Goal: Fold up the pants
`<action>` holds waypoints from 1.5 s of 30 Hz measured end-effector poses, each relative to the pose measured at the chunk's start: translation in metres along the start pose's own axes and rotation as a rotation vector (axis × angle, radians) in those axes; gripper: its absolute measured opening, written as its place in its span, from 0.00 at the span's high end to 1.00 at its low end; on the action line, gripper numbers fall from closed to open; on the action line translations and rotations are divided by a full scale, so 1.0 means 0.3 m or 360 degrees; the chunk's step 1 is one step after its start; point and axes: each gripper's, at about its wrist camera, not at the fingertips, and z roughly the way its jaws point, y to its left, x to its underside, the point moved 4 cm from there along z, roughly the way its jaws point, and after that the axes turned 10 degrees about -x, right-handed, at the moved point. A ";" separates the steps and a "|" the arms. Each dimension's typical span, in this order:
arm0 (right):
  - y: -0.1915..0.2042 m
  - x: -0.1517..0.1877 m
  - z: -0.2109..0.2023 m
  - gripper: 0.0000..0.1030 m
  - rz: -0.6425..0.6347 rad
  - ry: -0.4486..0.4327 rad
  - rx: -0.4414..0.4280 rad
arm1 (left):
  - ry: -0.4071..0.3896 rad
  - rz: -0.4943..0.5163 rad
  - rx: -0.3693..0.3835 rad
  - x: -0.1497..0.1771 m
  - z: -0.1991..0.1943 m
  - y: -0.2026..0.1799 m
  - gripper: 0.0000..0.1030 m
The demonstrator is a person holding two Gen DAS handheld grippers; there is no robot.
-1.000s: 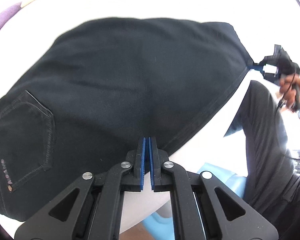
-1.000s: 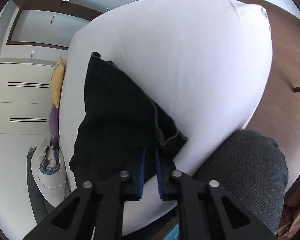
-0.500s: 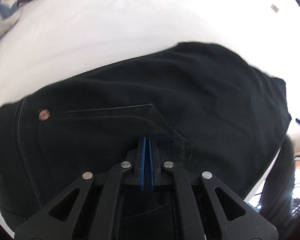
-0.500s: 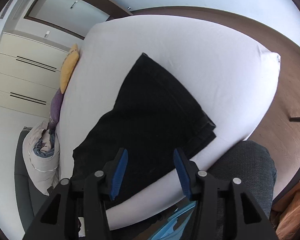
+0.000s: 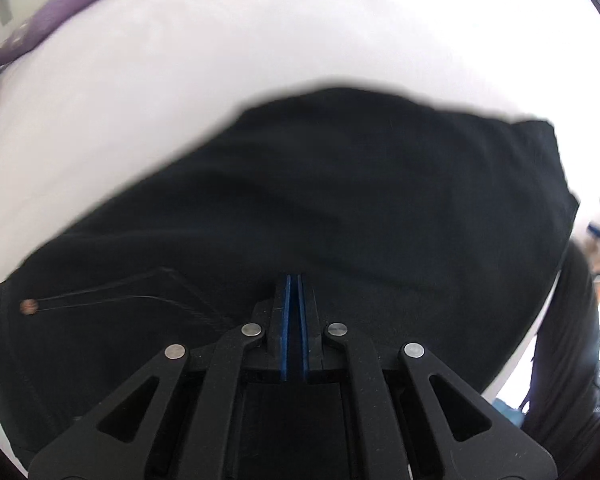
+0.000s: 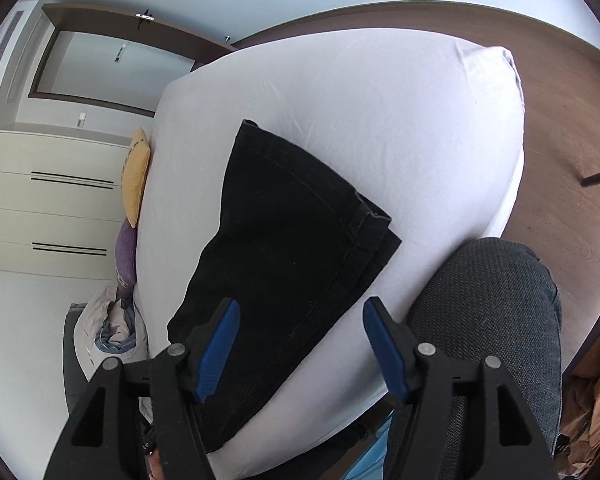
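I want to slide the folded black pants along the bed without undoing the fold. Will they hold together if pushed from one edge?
Probably not well. The pants are soft denim lying in loose stacked layers, so a push likely bunches the top layer first. The white bedsheet looks smooth, so the stack may slide somewhat. The thick stitched hem seems the stiffest edge.

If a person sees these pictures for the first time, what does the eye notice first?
The black pants stand out most, lying folded on the white bed. In the foreground, the right gripper is opening above them with nothing between its blue pads. Yellow and purple pillows lie at the bed's far left edge.
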 end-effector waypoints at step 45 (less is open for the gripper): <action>-0.111 -0.030 0.205 0.40 0.0487 -0.0339 -0.0670 | 0.0013 -0.0077 -0.0010 0.032 0.014 -0.010 0.97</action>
